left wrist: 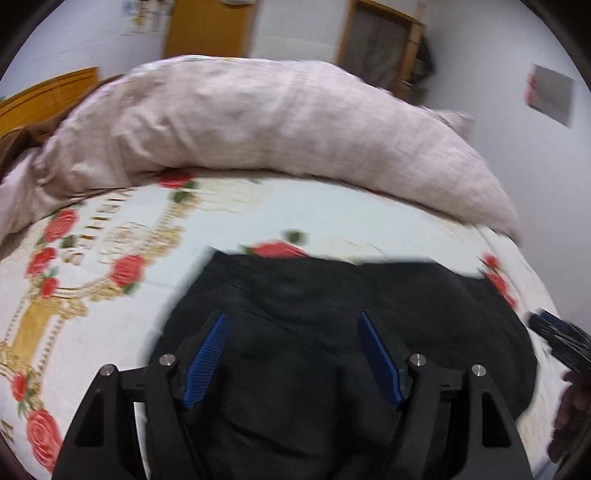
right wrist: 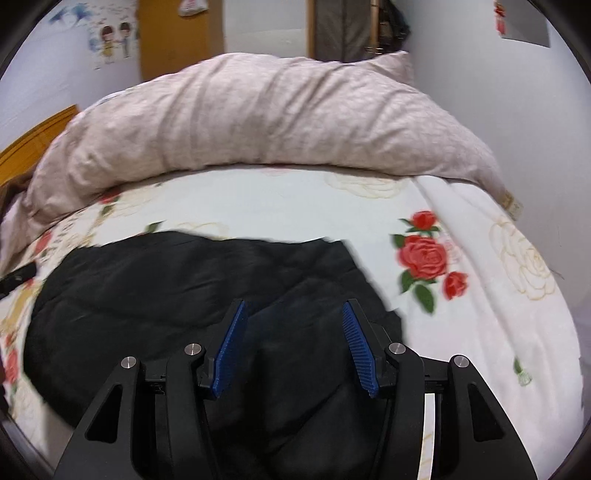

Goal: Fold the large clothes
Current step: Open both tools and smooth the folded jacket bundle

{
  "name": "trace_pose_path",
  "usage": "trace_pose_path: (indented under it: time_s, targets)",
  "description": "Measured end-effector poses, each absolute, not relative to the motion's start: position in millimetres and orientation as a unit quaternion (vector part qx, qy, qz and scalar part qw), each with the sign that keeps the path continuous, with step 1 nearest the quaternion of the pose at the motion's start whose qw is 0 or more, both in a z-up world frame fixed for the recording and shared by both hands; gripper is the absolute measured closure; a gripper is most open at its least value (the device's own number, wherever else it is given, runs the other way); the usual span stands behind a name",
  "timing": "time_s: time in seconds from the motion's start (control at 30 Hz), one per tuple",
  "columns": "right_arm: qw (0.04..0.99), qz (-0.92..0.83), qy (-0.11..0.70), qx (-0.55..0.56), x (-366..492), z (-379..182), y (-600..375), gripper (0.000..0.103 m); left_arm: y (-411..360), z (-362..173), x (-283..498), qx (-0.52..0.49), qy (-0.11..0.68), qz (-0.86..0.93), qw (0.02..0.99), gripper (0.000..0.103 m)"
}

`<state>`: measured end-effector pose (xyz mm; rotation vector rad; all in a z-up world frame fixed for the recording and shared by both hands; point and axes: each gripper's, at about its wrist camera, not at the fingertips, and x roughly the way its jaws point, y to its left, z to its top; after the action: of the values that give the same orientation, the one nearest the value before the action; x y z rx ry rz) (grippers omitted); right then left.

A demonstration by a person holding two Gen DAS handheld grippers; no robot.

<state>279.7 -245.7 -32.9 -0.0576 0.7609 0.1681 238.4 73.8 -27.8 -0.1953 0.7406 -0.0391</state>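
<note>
A bed fills both views, covered by a white sheet printed with red roses and pale gold scrollwork; some gold lettering runs across the sheet toward ten o'clock in the left wrist view, but blur leaves it unreadable. Along the far side of the bed, from nine o'clock round to two o'clock, lies a long, bulky pinkish-beige duvet, rumpled and heaped. The black garment rests flat on the sheet at the near side of the bed, its far edge fairly straight, its body spreading from the centre down to six o'clock under both cameras. On the wall at eleven o'clock in the right wrist view hangs a cartoon sticker of two small figures (any caption on it is too small to read), and at one o'clock a grey card with a red strip, its writing also illegible. The left claw stands open above the garment, blue pads wide apart with nothing pinched between them. The right claw is likewise open, its blue pads apart over a fold of the black cloth and not pressing it. A hand shows at four o'clock in the left wrist view.
</note>
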Motion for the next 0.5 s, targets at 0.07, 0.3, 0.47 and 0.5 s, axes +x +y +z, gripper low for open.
trace_pose_path:
  time_s: [0.07, 0.3, 0.47, 0.5]
  targets:
    - [0.912, 0.088, 0.397, -0.044, 283, -50, -233, 0.05, 47, -41, 242, -0.075, 0.383, -0.048, 0.919, 0.029]
    - [0.89, 0.088, 0.444, -0.052, 305, -88, -226, 0.048, 25, -83, 271, -0.057, 0.423, -0.038, 0.904, 0.026]
    - [0.887, 0.086, 0.45, -0.058, 308, -96, -225, 0.048, 17, -89, 278, -0.039, 0.423, -0.036, 0.905, 0.025]
    - [0.887, 0.086, 0.45, -0.059, 309, -96, -225, 0.048, 17, -90, 279, -0.039, 0.424, -0.035, 0.904, 0.025]
